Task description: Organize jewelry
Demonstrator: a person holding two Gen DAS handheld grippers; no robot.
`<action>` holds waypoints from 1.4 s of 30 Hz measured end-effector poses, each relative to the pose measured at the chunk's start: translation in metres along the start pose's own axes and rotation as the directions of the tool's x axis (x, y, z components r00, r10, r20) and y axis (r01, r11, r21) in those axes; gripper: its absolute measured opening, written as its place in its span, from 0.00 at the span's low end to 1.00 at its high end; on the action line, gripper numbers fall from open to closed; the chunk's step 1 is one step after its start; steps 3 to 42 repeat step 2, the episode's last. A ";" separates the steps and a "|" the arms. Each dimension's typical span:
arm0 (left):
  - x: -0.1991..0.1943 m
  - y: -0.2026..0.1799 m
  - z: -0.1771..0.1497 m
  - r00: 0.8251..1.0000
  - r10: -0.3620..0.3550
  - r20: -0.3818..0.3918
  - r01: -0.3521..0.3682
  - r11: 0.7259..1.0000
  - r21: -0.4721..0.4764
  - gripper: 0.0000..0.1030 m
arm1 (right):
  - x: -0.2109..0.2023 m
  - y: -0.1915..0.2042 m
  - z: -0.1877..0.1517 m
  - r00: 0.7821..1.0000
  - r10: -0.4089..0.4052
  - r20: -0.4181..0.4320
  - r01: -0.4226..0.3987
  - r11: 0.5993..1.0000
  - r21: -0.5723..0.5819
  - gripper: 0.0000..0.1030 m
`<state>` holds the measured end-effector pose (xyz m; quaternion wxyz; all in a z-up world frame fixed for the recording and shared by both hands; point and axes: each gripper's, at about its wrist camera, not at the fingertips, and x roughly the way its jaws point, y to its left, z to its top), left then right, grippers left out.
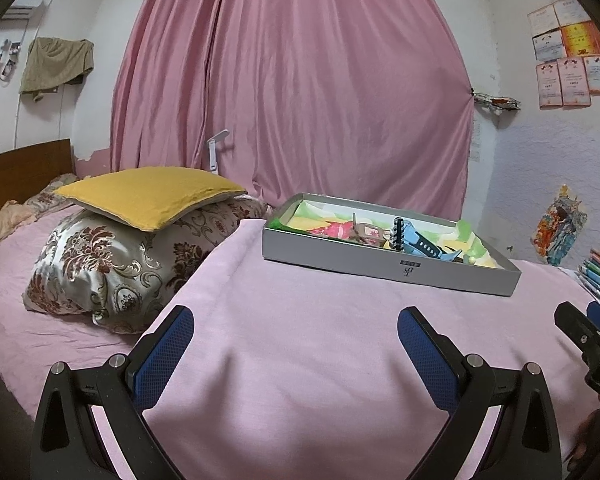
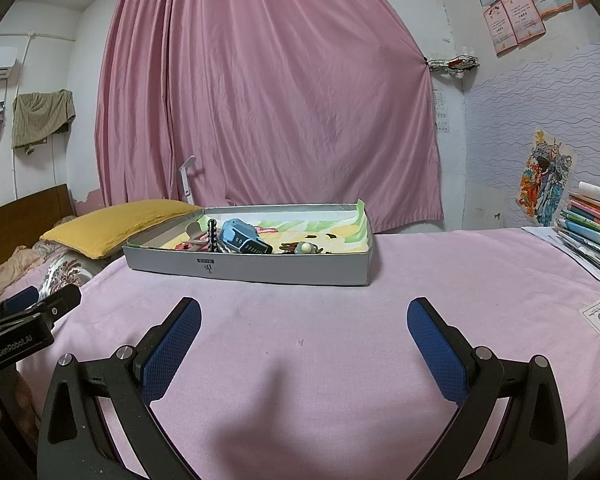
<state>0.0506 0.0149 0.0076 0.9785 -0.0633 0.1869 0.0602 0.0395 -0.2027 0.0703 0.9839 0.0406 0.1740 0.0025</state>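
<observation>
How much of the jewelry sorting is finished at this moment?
Nothing looks sorted yet: the accessories lie heaped at one end of the grey tray on the pink bedcover. Nothing is in hand; the left hand-held gripper and right hand-held gripper are open and empty. All the sorting remains.

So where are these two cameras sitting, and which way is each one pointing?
Left wrist view: sits on the left claw, looking forward over the pink bedspread at the grey tray; its own open fingers show, plus the right claw at the right edge.
Right wrist view: sits on the right claw, facing the same tray; its open fingers show, the left claw at the left edge.
Shared: tray, bedspread, pink curtain, yellow pillow.
</observation>
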 end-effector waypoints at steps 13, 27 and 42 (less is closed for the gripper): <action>0.000 0.000 0.000 1.000 0.000 -0.004 0.000 1.000 0.001 0.99 | 0.000 0.000 0.000 1.000 0.000 0.000 0.000 1.000 -0.001 0.98; 0.000 0.000 0.000 1.000 0.000 -0.004 0.000 1.000 0.001 0.99 | 0.000 0.000 0.000 1.000 0.000 0.000 0.000 1.000 -0.001 0.98; 0.000 0.000 0.000 1.000 0.000 -0.004 0.000 1.000 0.001 0.99 | 0.000 0.000 0.000 1.000 0.000 0.000 0.000 1.000 -0.001 0.98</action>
